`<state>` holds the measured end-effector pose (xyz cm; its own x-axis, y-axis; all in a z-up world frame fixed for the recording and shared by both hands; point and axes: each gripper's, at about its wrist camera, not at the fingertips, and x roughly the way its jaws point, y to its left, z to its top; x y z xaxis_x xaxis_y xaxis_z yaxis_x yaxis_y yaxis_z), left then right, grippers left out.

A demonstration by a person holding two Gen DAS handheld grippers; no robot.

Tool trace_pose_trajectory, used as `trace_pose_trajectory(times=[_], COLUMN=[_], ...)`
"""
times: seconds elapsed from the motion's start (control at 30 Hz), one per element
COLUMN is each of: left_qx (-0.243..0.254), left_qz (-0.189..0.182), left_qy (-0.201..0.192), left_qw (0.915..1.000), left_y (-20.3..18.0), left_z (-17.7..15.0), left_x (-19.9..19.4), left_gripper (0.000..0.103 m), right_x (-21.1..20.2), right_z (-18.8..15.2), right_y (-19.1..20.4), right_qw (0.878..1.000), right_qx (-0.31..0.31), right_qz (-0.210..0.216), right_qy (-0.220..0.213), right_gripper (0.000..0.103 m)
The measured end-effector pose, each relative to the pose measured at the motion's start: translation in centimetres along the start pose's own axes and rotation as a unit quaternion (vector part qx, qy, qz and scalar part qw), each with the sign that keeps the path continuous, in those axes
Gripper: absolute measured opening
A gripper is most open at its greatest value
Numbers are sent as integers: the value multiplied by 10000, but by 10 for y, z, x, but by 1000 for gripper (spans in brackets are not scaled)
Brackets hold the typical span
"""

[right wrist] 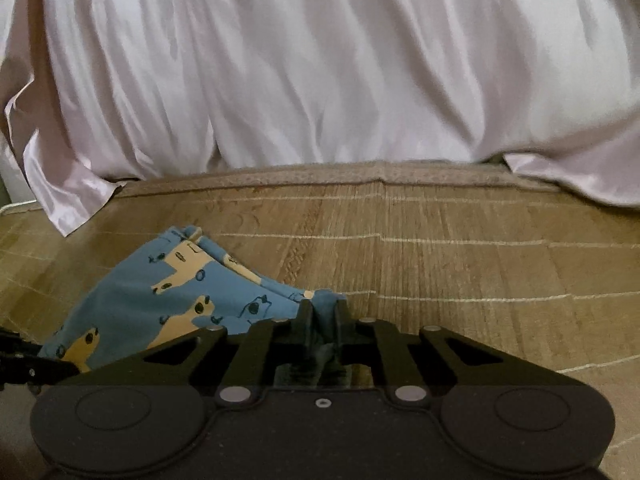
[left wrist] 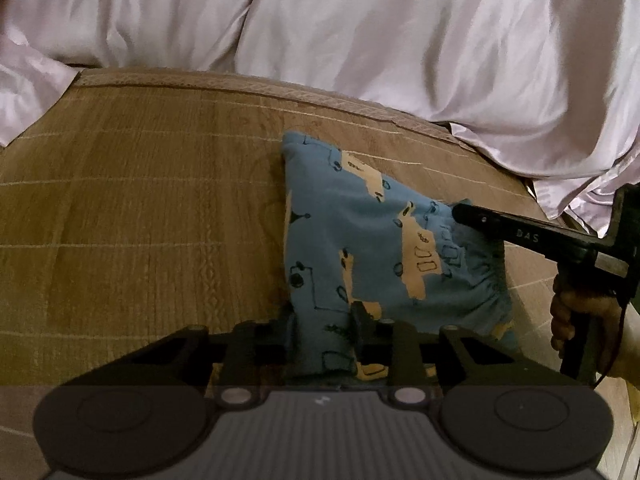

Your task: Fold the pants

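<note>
- My left gripper [left wrist: 322, 320] sits at the near edge of the pants [left wrist: 384, 248], its black fingers closed most of the way with a fold of blue cloth pinched between them.
- My right gripper [right wrist: 323, 312] clamps a bunched corner of the same pants [right wrist: 168, 300], the fingers narrowed to a slim gap packed with fabric.
- In the left view my right hand [left wrist: 580, 320] wraps the other tool's handle, just right of the garment.
- The pants are soft blue knit printed with tan shapes and dark outlines, folded into a rough wedge, gathered at the waistband.
- They lie on a tan woven mat [left wrist: 140, 208] with pale stitched lines.
- Beyond it, rumpled shiny white bedding [right wrist: 320, 60].
</note>
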<state>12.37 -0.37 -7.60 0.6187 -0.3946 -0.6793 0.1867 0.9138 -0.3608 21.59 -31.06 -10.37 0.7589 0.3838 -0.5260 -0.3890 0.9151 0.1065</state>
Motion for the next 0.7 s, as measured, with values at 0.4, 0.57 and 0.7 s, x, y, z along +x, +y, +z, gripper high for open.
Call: trace_pose_trajectory(times=[0.4, 0.57, 0.7], left_qx=[181, 292, 136], left_qz=[211, 353, 419], left_qy=[-274, -552, -665], left_qw=[9992, 9974, 9968], left_y=[-13, -29, -38], left_z=[-3, 8, 36], left_x=[-7, -11, 1], left_gripper=[18, 18, 18], right_x=[-29, -33, -24], right_z=[18, 42, 83], right_y=[23, 21, 12], right_qw=[9980, 9957, 9933], right_qx=[-517, -703, -859], right_qz=[-37, 44, 84], right_qy=[-375, -604, -769], right_gripper=[9, 9, 9])
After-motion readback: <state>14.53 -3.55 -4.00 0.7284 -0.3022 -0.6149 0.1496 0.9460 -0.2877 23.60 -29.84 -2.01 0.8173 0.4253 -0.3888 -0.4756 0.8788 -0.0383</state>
